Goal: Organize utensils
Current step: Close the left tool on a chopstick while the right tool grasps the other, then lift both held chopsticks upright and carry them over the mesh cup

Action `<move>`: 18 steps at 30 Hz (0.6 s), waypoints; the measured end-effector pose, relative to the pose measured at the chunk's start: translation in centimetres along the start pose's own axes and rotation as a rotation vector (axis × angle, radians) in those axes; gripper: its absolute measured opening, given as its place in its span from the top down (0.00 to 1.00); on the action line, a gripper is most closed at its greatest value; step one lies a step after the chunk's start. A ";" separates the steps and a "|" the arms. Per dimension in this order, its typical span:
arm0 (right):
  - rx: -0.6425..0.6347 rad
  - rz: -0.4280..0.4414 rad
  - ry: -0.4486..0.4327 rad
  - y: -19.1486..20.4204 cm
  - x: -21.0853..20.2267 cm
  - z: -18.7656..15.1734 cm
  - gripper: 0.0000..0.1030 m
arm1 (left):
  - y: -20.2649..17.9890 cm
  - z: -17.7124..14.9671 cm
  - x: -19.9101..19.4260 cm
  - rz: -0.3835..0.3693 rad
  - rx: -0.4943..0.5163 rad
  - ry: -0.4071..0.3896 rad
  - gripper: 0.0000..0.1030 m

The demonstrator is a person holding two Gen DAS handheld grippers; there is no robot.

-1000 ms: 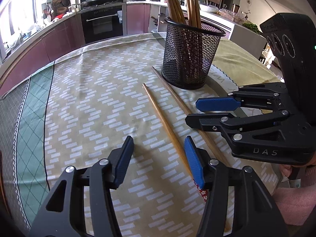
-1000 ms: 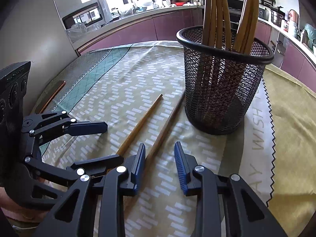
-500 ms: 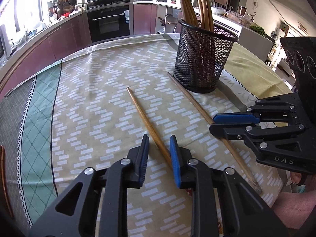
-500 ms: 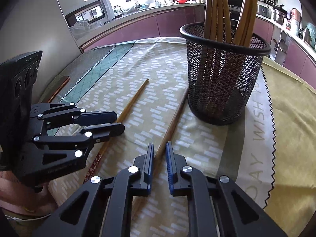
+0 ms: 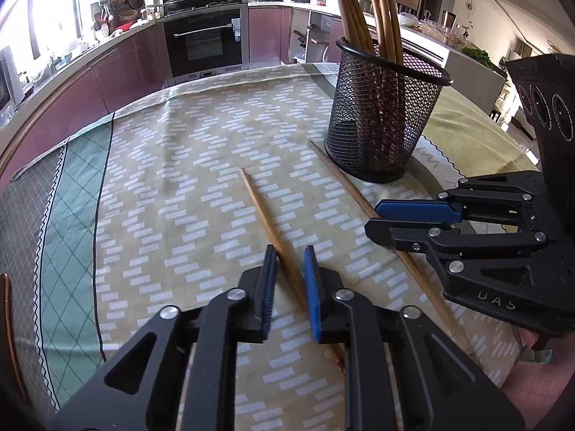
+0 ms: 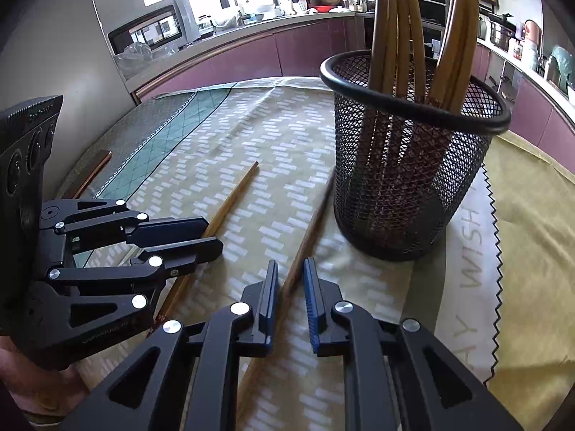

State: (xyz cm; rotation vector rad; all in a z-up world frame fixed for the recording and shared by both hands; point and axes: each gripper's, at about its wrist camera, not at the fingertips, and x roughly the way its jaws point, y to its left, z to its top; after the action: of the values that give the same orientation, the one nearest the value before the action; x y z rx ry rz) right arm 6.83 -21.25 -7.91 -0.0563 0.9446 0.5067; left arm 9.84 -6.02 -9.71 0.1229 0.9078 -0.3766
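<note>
Two slim, light-brown wooden chopsticks lie on the patterned cloth (image 5: 151, 194) that covers the tabletop, roughly parallel, both pointing toward a black wire-mesh holder (image 5: 384, 122) that stands upright on the cloth and already holds a bunch of similar chopsticks (image 5: 363, 7) leaning against its rim. The left chopstick (image 5: 266, 215) lies well clear of the holder; its thin tip points away from the camera and its thicker end, which appears to carry a dark reddish decorated band, runs under the left gripper (image 5: 290, 280). That chopstick passes between the blue-padded fingers (image 5: 311, 287), which stand narrowly apart on either side of it; a sliver of gap shows on the right side, so whether they actually pinch the wood cannot be told. The right chopstick (image 6: 309, 230) lies with its far tip just beside the base of the holder, and in the right wrist view its shaft runs up between the fingers (image 6: 311, 301) of the right gripper (image 6: 290, 298). These too are nearly together around the stick, with small gaps visible, so contact cannot be confirmed. In each wrist view the other gripper appears at the side, low over its own chopstick.
</note>
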 end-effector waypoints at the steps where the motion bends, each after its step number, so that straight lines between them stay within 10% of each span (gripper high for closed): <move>1: 0.010 0.009 -0.002 -0.2 0.0 0.0 0.89 | 0.1 0.0 0.0 -0.002 -0.006 -0.001 0.88; 18: 0.006 0.154 0.009 0.0 -0.8 -0.6 0.94 | -0.1 -0.5 -0.7 -0.010 -0.017 -0.009 0.93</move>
State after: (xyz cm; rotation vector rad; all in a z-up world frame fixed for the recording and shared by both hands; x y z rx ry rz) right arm 5.96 -21.70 -7.68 0.0196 0.9634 0.6467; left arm 9.09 -5.85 -9.48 0.1009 0.9025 -0.3782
